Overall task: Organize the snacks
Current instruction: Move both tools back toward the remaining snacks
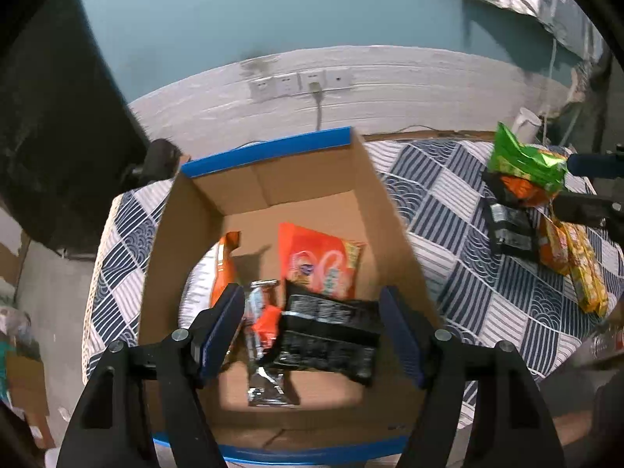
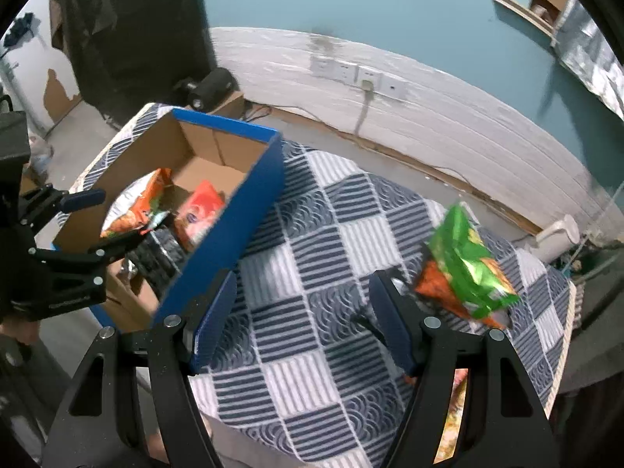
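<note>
Our left gripper (image 1: 312, 319) hangs over the box (image 1: 362, 202) with its jaws wide apart, and nothing is between them. In the lower centre of the left view, between the two blue fingers (image 1: 224, 327), we see a black packet (image 1: 331, 335) lying inside the box. Beside it, on its left, is a silver wrapper (image 1: 265, 382) with a small orange piece. Above these lies a red bag (image 1: 319, 261), and an orange and white bag (image 1: 212, 273) leans at the left wall of the box. The box has a blue rim and stands on the checked cloth (image 1: 448, 202).

Our right gripper (image 2: 304, 312) is also open and holds nothing; under it we see only the checked cloth. A green bag (image 2: 468, 261) is at the right of the right view, just beside the right finger, and it looks blurred. We cannot tell whether it touches the finger or the cloth. In the left view the same green bag is at the upper right, above a second black packet (image 1: 511, 230) and yellow bags (image 1: 585, 269) that lie on the cloth, well apart from the box.

At the top of both views there is a white wall with sockets (image 1: 300, 84) and one cable plugged in.
</note>
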Demonstrator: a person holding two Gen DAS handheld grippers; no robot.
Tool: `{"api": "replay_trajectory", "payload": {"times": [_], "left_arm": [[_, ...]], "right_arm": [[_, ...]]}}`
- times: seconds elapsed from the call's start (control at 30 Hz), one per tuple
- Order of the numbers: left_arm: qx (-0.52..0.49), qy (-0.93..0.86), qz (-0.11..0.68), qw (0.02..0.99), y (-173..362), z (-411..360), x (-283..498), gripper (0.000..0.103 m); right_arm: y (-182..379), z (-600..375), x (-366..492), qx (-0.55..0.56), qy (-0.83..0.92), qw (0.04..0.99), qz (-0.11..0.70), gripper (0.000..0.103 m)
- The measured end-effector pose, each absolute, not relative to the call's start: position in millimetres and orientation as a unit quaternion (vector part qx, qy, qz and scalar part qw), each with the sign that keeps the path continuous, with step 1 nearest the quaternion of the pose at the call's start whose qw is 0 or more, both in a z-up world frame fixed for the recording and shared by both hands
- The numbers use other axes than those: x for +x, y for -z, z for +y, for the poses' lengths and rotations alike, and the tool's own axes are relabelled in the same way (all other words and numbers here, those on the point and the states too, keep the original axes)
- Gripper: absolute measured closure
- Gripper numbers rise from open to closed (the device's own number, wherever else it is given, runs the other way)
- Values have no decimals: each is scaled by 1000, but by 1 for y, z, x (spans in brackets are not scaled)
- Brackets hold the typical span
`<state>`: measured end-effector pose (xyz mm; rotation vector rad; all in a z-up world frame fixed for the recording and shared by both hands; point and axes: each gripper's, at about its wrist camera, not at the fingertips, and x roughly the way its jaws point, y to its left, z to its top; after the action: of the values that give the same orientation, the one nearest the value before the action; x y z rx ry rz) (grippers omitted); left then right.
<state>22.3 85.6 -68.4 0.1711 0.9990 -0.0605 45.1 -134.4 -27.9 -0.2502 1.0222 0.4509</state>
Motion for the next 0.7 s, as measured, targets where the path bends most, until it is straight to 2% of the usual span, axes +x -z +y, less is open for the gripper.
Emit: {"api": "replay_trajectory", "payload": {"times": [0.57,0.7], "left_arm": [[127,91,485,861,73,-4,23,30],[138,103,489,855,78,-24,24,30]], "right_arm": [[31,-245,30,-59,-147,857,491,30],[35,-272,30,-46,-125,860,493,27]]}}
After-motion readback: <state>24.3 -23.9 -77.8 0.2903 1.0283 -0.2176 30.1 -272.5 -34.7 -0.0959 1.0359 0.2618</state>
